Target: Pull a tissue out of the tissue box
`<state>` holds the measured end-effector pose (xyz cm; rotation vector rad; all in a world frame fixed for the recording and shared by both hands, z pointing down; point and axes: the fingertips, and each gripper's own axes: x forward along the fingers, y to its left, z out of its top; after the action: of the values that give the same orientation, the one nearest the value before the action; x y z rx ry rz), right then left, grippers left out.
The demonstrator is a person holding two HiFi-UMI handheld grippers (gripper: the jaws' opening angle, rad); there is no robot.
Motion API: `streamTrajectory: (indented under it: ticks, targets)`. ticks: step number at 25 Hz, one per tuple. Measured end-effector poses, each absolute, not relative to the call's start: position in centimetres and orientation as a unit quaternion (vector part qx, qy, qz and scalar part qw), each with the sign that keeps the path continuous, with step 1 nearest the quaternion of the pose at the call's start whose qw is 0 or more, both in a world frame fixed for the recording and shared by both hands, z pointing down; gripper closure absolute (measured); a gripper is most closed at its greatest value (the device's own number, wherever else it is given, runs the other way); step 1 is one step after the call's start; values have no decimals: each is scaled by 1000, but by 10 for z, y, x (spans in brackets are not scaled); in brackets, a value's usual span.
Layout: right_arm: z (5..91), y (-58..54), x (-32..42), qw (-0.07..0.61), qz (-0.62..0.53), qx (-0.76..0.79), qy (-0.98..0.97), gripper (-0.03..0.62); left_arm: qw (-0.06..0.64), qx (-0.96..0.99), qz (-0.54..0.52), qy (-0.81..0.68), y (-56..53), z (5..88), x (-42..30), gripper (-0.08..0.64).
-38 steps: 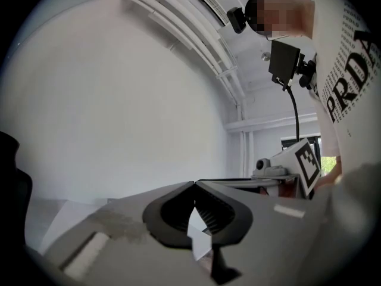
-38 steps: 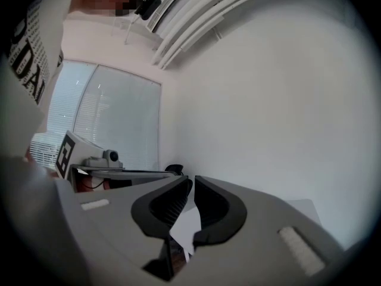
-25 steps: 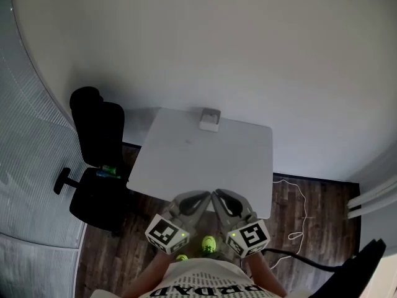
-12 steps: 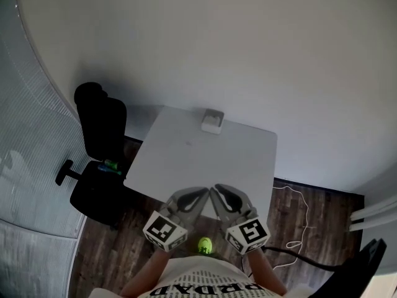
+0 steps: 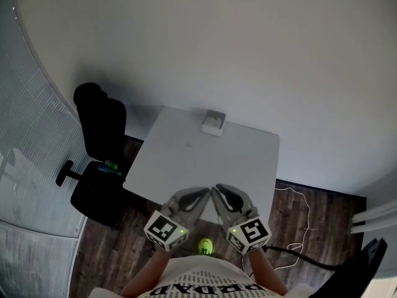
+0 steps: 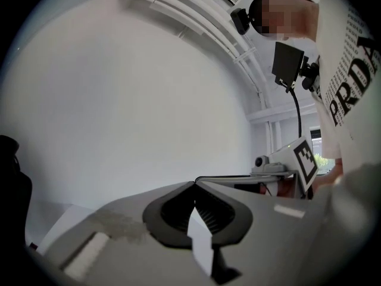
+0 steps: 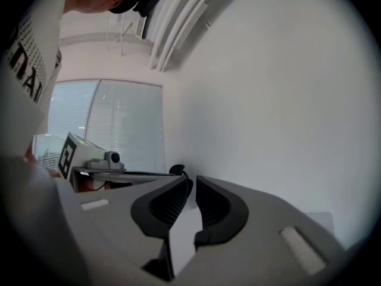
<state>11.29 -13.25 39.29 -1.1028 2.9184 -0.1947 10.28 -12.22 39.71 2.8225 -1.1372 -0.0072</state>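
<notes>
Locating tissue box point(image 5: 212, 123) at tabletop point(image 5: 186, 166) far edge, dead ahead.
Left tool point(image 5: 202, 195) jaws together; right tool point(image 5: 217, 191) closing, empty; both well short, equally near.

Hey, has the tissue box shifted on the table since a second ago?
No. The tissue box sits at the same spot on the far edge of the table.
</notes>
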Motion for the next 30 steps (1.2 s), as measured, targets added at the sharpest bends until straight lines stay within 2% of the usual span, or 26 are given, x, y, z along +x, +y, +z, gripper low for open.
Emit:
streamTrajectory:
  ticks: [18, 24, 30]
  targets:
    - [382, -232, 65, -9, -44, -396, 917, 552, 29, 939, -13, -343, -229, 387, 54, 560]
    - [382, -269, 50, -11, -40, -428, 903, 514, 25, 944, -15, -329, -266, 383, 35, 554]
    - [393, -298, 32, -30, -45, -453, 890, 505, 27, 952, -6, -304, -296, 392, 16, 554]
